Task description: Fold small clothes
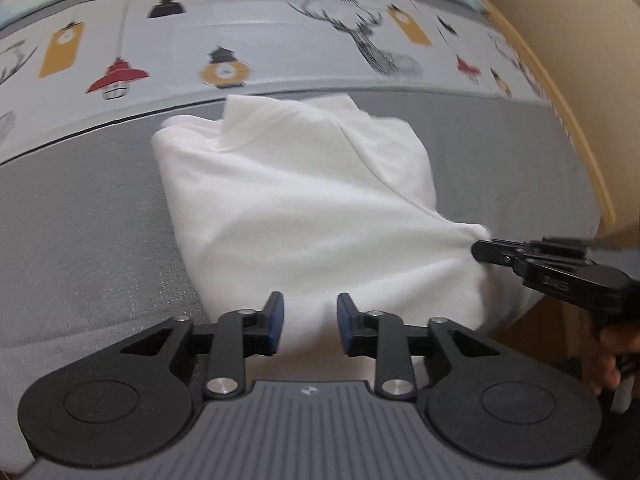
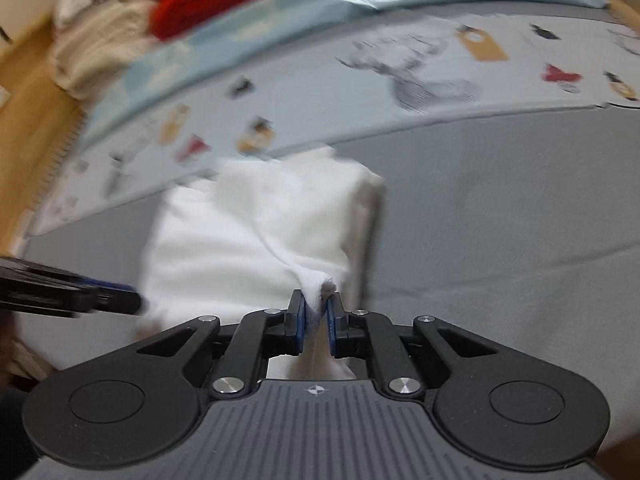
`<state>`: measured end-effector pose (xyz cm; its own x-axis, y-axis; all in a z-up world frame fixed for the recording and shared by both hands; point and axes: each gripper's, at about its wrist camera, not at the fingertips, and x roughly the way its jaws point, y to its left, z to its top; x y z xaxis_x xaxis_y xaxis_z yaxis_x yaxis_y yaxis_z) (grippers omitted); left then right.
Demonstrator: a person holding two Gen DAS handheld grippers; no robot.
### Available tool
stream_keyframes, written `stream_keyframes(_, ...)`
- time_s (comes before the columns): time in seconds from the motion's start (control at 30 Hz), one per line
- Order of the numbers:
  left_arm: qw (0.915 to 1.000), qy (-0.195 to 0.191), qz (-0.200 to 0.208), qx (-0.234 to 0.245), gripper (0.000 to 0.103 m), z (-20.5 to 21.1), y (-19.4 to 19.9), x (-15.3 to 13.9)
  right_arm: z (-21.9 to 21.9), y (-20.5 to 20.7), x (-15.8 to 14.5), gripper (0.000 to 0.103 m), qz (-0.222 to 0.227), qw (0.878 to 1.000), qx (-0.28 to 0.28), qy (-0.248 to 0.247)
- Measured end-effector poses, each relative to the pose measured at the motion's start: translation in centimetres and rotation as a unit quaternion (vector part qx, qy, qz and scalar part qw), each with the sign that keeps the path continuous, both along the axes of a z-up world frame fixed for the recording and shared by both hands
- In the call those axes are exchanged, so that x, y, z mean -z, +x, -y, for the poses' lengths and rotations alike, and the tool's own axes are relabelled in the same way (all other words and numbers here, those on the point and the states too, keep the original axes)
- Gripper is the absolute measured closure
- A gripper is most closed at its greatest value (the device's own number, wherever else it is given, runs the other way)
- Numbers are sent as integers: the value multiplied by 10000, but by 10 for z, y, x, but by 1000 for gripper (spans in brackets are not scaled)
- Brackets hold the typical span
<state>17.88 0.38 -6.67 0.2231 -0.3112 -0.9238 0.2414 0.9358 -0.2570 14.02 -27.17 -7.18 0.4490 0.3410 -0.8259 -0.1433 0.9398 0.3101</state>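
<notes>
So the white garment (image 1: 288, 200) is lying partly folded on the grey bed sheet (image 1: 80, 220), just below the printed band (image 1: 240, 40) with lamps and a deer. Right gripper (image 2: 316, 312) is pinched tight on a bunched corner at the cloth's 4 o'clock edge. Left gripper (image 1: 310, 320) has its jaws spread apart at the 6 o'clock hem, cloth between them but not clamped.

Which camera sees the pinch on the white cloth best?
The right wrist view: the right gripper is shut on a bunched corner of the white cloth. The left wrist view shows that pinch only from the side, at its edge.
</notes>
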Motion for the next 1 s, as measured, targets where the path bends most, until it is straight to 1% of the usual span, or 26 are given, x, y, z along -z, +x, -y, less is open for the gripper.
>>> stream_keyframes(0.03, 10000, 33, -33, 86, 70, 3, -1, 4, -2, 0, 7, 98, -169, 9990, -6, -414)
stream_keyframes(0.07, 9998, 79, -97, 185, 70, 5, -3, 10, -4, 1, 14, 98, -334, 9977, -43, -590)
stream_keyframes(0.13, 9987, 250, -249, 365, 70, 8, -7, 26, -10, 2, 25, 97, -614, 9954, -219, -706)
stream_keyframes(0.17, 9980, 349, -266, 454, 70, 10, -10, 33, -13, 2, 24, 96, -587, 9948, -266, -791)
stream_keyframes(0.2, 9971, 419, -278, 566, 70, 10, -13, 42, -14, 2, 22, 92, -489, 9950, -260, -829)
stream_keyframes(0.23, 9963, 457, -349, 645, 70, 10, -16, 51, -12, 2, 17, 88, -364, 9963, -186, -750)
stream_keyframes(0.3, 9947, 520, -422, 786, 70, 11, -17, 58, -4, 3, 8, 75, -99, 9991, 97, -392)
stream_keyframes(0.37, 9947, 456, -380, 840, 70, 11, -17, 56, 4, 6, 1, 71, 193, 9987, 453, -164)
stream_keyframes(0.4, 9952, 371, -389, 816, 70, 9, -16, 54, 8, 8, -1, 71, 306, 9978, 579, -97)
stream_keyframes(0.47, 9968, 184, -389, 677, 70, 1, -12, 50, 13, 14, 1, 70, 395, 9966, 719, -2)
stream_keyframes(0.53, 9987, -11, -292, 429, 68, -10, -5, 43, 11, 24, 3, 68, 397, 9964, 748, 67)
stream_keyframes(0.6, 9996, -162, -185, 116, 65, -25, 2, 37, 6, 31, 5, 63, 448, 9961, 760, 94)
stream_keyframes(0.67, 9998, -131, -142, -88, 65, -33, 8, 33, -3, 40, 8, 59, 395, 9965, 734, 23)
stream_keyframes(0.73, 9997, -50, -114, -215, 65, -40, 12, 32, -12, 53, 14, 59, 330, 9971, 687, -82)
stream_keyframes(0.87, 9998, -32, -79, -204, 64, -46, 12, 32, -23, 70, 24, 59, 209, 9964, 795, -205)
stream_keyframes(0.9, 9998, -28, -67, -170, 64, -46, 11, 31, -24, 74, 26, 59, 170, 9959, 869, -179)
stream_keyframes(0.93, 9999, -33, -63, -153, 64, -45, 11, 31, -25, 78, 28, 63, 127, 9954, 939, -102)
stream_keyframes(0.97, 9999, -42, -59, -150, 64, -46, 10, 30, -26, 80, 29, 88, 122, 9951, 986, -6)
stream_keyframes(1.0, 9999, -49, -53, -156, 64, -47, 10, 30, -27, 82, 29, 100, 138, 9947, 1012, 85)
